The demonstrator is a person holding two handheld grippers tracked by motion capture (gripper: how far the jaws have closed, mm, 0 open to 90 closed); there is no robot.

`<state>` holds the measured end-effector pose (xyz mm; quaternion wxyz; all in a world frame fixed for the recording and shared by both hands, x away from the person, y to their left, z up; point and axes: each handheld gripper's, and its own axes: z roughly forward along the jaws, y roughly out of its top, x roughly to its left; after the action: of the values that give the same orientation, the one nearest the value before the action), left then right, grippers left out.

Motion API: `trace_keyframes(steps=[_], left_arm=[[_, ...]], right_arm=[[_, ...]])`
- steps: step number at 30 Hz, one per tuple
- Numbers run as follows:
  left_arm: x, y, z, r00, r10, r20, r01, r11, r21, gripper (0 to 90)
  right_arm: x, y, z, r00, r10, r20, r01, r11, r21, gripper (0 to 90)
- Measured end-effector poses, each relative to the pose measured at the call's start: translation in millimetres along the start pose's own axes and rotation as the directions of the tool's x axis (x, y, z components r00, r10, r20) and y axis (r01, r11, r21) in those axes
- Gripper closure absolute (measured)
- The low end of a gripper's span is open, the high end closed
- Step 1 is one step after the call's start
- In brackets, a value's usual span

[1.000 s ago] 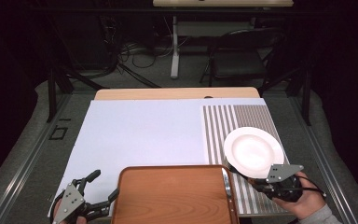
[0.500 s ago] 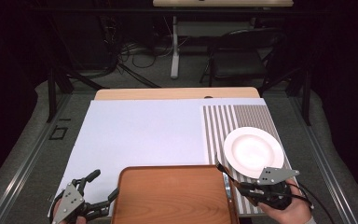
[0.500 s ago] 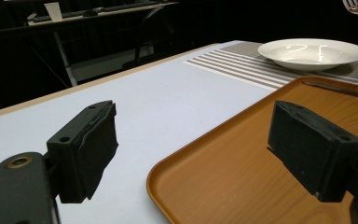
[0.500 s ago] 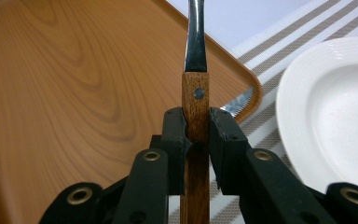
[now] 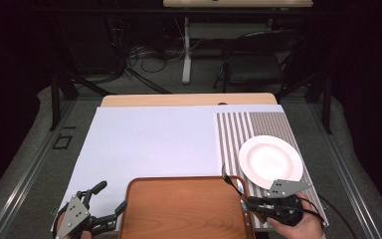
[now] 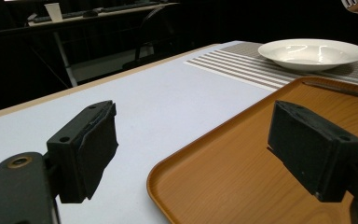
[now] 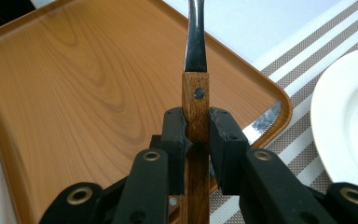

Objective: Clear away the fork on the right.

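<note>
Fork is clamped by its wooden handle in the right gripper above the tray; left gripper is held wide open, apparently empty.

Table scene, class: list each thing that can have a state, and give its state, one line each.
Fork: clamped by its wooden handle, lifted over the tray.
Right gripper: shut on the fork.
Left gripper: open, astride the tray's corner.
Tray: nothing on it.
Plate: empty, upright on the striped mat.
Knife: lying beside the tray.
</note>
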<state>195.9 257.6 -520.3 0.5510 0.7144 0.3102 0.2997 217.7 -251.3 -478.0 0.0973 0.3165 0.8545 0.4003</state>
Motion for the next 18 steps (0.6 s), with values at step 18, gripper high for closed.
trace_keyframes(steps=[18], left_arm=[[-0.4, 0.3, -0.9, 1.0000, 0.002, -0.002, -0.002, 1.0000, -0.005, 15.2]], right_arm=[[36.1, -8.5, 38.6, 0.9941, 0.071, -0.083, -0.063, 0.9936, 0.093, 77.1]])
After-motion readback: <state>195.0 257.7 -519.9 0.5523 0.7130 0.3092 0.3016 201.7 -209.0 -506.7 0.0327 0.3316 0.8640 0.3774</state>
